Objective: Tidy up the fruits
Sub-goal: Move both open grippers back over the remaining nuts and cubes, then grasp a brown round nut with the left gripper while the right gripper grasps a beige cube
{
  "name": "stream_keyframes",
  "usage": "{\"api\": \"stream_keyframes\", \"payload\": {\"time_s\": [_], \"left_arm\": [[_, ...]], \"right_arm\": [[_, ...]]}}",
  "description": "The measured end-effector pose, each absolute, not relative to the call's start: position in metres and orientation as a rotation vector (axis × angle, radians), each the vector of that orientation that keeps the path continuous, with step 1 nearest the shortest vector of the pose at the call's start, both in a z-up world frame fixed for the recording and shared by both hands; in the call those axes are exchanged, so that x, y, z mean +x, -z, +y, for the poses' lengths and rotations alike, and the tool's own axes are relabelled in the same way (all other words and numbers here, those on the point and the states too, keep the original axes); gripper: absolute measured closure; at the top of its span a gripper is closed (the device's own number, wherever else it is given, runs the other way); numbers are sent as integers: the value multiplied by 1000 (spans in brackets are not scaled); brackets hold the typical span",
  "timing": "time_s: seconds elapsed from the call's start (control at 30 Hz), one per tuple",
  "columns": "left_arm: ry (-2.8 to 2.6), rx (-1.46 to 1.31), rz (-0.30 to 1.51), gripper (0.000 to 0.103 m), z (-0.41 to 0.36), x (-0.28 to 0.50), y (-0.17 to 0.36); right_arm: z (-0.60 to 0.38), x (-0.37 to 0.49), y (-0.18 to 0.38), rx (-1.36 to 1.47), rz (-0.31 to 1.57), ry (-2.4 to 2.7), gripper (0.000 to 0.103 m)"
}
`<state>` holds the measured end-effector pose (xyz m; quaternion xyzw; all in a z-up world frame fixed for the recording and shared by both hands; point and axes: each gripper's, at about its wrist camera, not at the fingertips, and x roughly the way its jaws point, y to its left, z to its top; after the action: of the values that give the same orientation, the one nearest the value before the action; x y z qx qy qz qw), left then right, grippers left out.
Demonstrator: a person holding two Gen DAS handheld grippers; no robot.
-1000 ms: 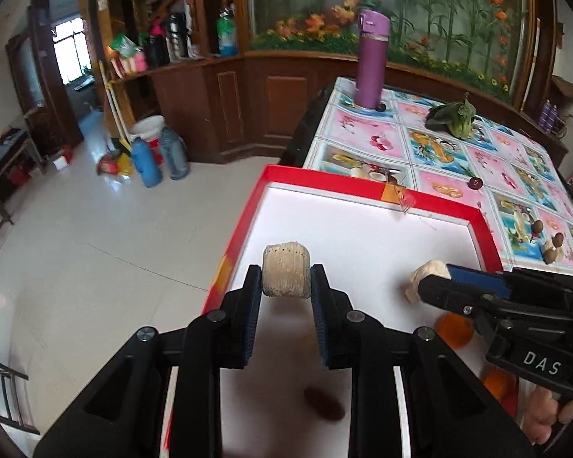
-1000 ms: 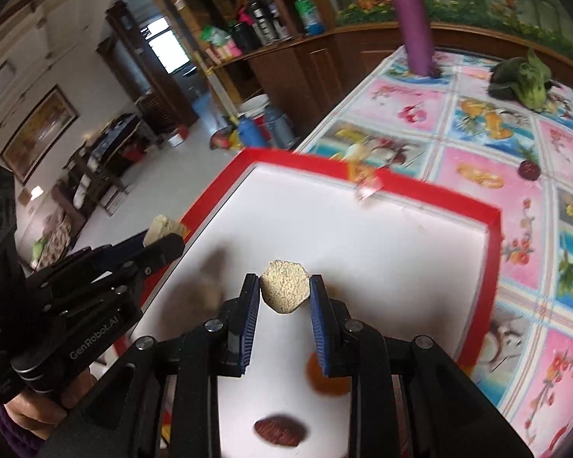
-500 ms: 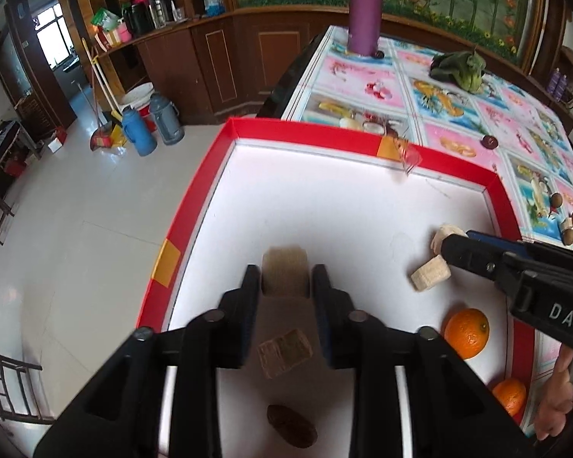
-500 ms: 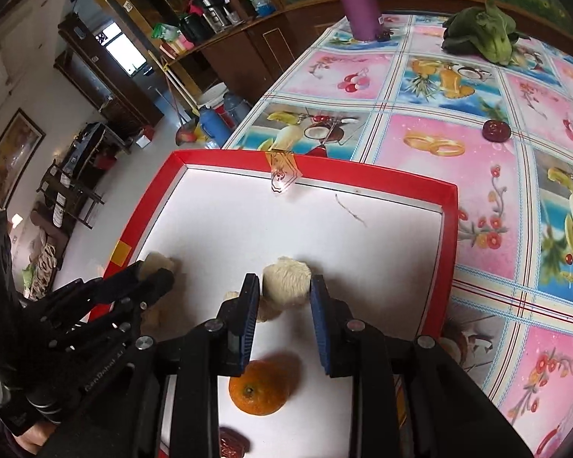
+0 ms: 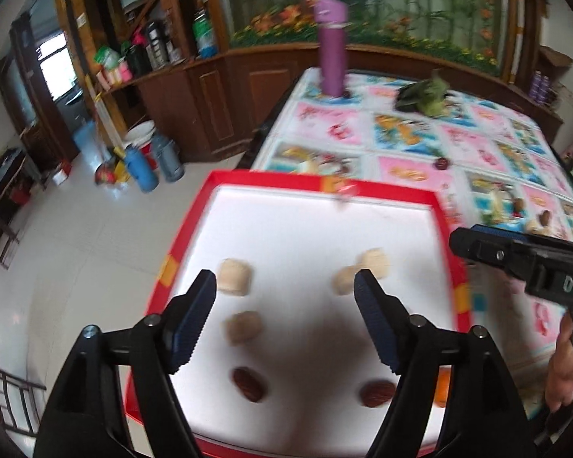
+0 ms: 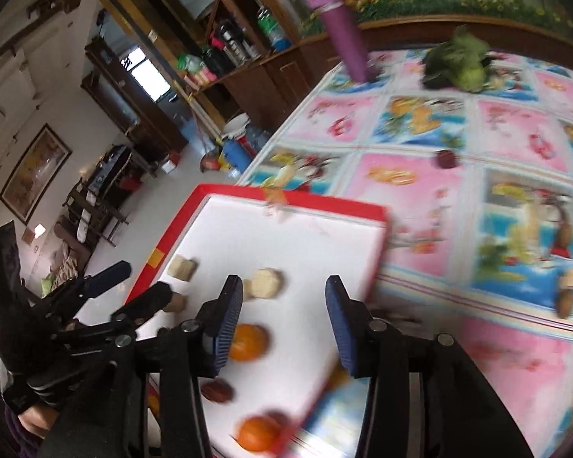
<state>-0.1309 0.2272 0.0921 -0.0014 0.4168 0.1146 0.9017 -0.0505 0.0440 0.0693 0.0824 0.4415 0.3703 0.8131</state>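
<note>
Hovering over the near half of the tray (image 5: pixel 248 185), the left gripper (image 5: pixel 284 318) stood wide apart with nothing between its jaws. The right gripper (image 6: pixel 284 322) was likewise spread and empty, above the tray's right part.

Contents on the white tray floor: four pale cake-like pieces, two at left (image 5: pixel 235 276) (image 5: pixel 243 326) and a touching pair at right (image 5: pixel 372 263); two dark dates (image 5: pixel 249 383) (image 5: pixel 376 394) nearest the camera; one orange (image 6: pixel 247 342) just beside the right gripper's left jaw, and a second orange (image 6: pixel 259 433) at the near right rim.

Outward on the patterned surface (image 6: pixel 420 191): a lone dark fruit (image 6: pixel 446 159), brown fruits (image 6: pixel 564 305) at right, a leafy vegetable, a purple bottle.

Risk, judged: both views were blurred, so either gripper could clip a round orange and roll it over the low rim. Two grippers working close together could also collide.
</note>
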Motion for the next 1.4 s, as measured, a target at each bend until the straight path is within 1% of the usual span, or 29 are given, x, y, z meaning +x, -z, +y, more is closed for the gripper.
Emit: {"api": "stream_keyframes", "payload": {"time_s": [0.27,0.47,0.63,0.97,1.0,1.03,1.2,1.4], "left_arm": [[-83,33,842,27,159,-121,-101],[48,66,876,27,99,-107,-88],[95,90,909,27,65,-100,-78],[109,93,941,27,43,-87,-71],[115,93,942,27,40,-84,-70],[119,92,941,27,37,-81,-70],[153,66,962,27,20,-60,-61],[166,36,984,27,-3,-38,-46]], "right_arm": [[-86,-44,-65,245,873,-609,58],[-158,-31,-41,286,909,-476,58],[-154,-15,-30,270,915,-472,58],[-140,4,-12,142,916,-420,58],[-138,5,-12,131,912,-422,62],[-138,5,-12,122,910,-426,76],[-143,1,-13,106,893,-427,78],[-179,-4,-24,249,864,-408,77]]}}
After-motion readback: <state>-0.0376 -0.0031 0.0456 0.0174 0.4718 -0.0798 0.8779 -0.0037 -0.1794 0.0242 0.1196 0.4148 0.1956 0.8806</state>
